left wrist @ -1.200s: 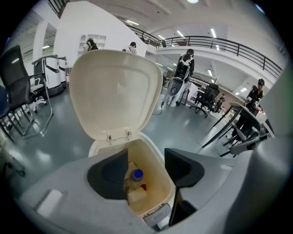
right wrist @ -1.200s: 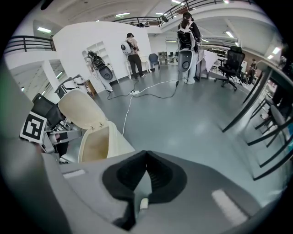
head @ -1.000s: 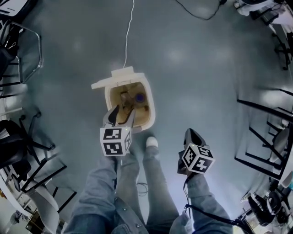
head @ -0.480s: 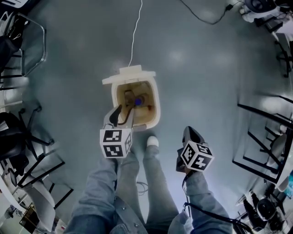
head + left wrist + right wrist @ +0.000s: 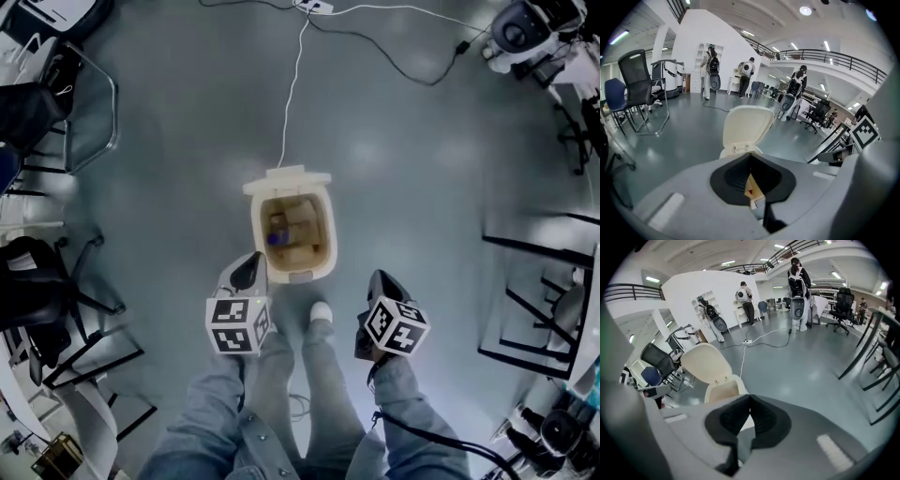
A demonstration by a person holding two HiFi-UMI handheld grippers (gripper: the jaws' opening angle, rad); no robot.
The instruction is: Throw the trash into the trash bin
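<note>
Trash (image 5: 281, 230) in bin (image 5: 330, 239), head view, upright lid (image 5: 747, 124), gripper views

One open trash bin (image 5: 298, 275), two grippers (image 5: 251, 267) (image 5: 382, 279), one white shoe (image 5: 321, 312), three distant people (image 5: 749, 71).

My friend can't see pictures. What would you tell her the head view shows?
Looking down, an open cream trash bin stands on a grey floor with trash inside. The left gripper and right gripper hang shut and empty below it in the picture.
</note>
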